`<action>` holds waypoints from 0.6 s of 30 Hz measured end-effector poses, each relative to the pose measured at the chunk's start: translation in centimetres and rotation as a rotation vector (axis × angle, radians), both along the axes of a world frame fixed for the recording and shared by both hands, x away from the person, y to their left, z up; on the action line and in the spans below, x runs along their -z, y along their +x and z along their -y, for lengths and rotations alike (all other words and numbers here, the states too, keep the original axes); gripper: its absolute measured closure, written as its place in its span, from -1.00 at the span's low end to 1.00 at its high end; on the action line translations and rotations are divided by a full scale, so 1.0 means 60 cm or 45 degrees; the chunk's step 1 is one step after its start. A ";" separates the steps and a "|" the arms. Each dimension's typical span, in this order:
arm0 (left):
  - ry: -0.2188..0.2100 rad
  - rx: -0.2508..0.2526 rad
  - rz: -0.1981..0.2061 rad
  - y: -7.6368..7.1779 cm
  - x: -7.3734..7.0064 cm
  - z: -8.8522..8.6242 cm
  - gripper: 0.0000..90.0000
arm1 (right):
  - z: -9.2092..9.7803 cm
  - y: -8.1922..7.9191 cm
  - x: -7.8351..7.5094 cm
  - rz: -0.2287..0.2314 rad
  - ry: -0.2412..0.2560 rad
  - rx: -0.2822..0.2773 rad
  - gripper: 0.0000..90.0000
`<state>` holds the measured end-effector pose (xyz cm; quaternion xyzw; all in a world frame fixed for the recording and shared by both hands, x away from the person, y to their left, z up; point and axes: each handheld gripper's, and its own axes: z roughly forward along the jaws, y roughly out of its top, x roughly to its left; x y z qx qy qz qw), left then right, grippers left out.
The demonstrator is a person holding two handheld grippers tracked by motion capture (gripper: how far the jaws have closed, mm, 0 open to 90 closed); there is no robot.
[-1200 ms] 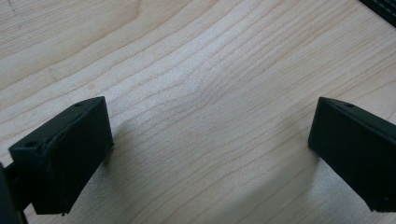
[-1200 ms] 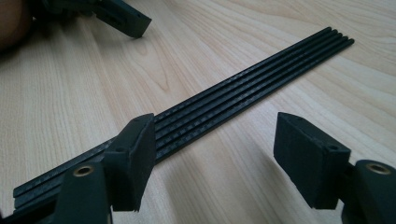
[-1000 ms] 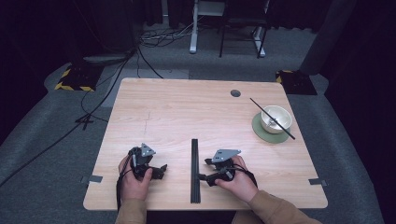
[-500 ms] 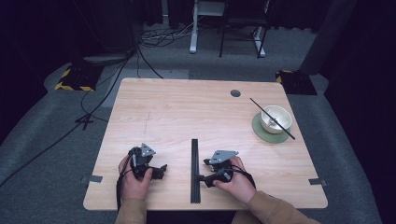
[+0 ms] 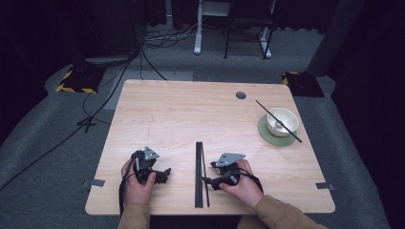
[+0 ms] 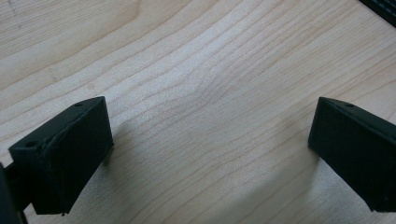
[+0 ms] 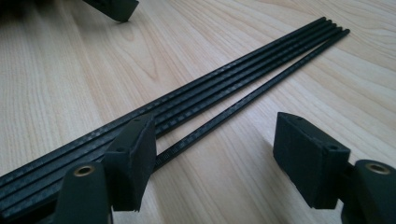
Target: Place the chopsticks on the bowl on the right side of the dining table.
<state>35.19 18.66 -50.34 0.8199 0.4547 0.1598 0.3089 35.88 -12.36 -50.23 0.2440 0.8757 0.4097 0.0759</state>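
Right tool [image 5: 206,181] edged onto black rods [image 5: 199,174] lying near-to-far, both tools apart

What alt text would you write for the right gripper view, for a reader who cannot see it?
The right hand-held gripper stands open just above a wooden table, its jaws either side of one thin black rod. This rod lies slightly apart from a bundle of black rods running diagonally.

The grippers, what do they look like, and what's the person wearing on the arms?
Both the left gripper and the right gripper are black, each topped by a grey three-cornered plate. Their jaws are blocky matte black pads. A black cable trails from the left one. The sleeves are tan.
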 end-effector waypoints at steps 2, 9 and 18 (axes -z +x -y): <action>0.000 0.000 0.000 0.000 0.000 0.000 -1.00 | 0.005 0.002 0.000 -0.001 0.000 0.013 -0.27; 0.000 0.000 0.001 0.000 0.000 0.000 -1.00 | 0.023 0.011 -0.002 0.016 -0.026 0.067 -0.17; 0.000 0.000 0.001 0.000 0.000 0.000 -1.00 | 0.045 0.021 -0.007 0.028 -0.064 0.100 0.09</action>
